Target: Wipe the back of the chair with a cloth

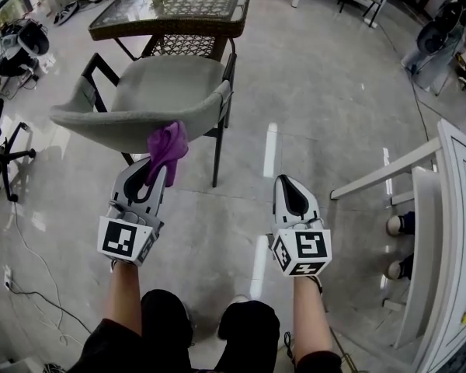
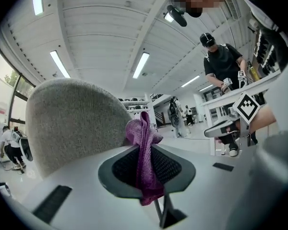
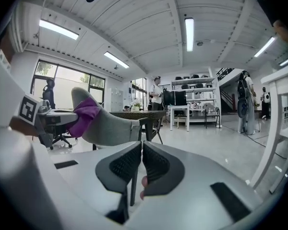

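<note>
A grey upholstered chair (image 1: 151, 99) with a black frame stands in front of me, its curved back (image 1: 116, 123) turned toward me. My left gripper (image 1: 149, 176) is shut on a purple cloth (image 1: 166, 148), and the cloth presses against the top edge of the chair back. In the left gripper view the purple cloth (image 2: 143, 152) hangs between the jaws, with the grey chair back (image 2: 72, 123) close on the left. My right gripper (image 1: 293, 196) hovers over the floor to the chair's right, shut and holding nothing. The right gripper view shows the chair (image 3: 110, 123) and cloth (image 3: 84, 115) at its left.
A wicker table with a glass top (image 1: 175, 6) stands just behind the chair. A white rack or table frame (image 1: 443, 231) is at the right, with someone's shoes (image 1: 400, 224) under it. An office chair base (image 1: 4, 158) sits at the far left. Another person (image 2: 223, 63) stands further off.
</note>
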`<state>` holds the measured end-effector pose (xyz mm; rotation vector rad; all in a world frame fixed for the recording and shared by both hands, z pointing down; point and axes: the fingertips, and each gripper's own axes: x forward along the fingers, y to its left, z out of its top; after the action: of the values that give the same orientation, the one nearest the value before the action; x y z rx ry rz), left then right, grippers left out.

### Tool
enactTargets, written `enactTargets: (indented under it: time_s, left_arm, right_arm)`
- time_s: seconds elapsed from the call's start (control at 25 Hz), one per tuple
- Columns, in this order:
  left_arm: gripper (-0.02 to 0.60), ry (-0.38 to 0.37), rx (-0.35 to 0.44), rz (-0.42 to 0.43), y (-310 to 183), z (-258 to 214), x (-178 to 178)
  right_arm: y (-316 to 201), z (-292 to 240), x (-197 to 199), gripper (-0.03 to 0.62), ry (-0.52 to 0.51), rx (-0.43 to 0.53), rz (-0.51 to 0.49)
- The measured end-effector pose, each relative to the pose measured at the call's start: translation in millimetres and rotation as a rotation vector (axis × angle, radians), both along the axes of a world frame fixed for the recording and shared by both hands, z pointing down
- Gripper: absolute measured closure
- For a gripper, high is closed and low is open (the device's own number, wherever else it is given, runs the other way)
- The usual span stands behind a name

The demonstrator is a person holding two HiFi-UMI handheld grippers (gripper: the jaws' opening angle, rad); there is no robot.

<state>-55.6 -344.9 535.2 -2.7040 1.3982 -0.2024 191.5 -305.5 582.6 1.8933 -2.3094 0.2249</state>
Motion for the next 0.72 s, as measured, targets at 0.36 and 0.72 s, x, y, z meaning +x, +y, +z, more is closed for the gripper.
enactTargets:
  time_s: [0.36,0.72]
  left_arm:
    - [0.503,0.056,-0.010,-0.005,14.6,-78.4,-7.4]
    - [0.503,0.084,-0.018,-0.048,38.7,-171.3,-29.5]
  right_arm:
    - [24.2,-79.5,-17.8,0.566,0.019,-0.023,-0.020]
    - [49.1,-183.9,-27.3,0.566,0.031,-0.037,-0.013]
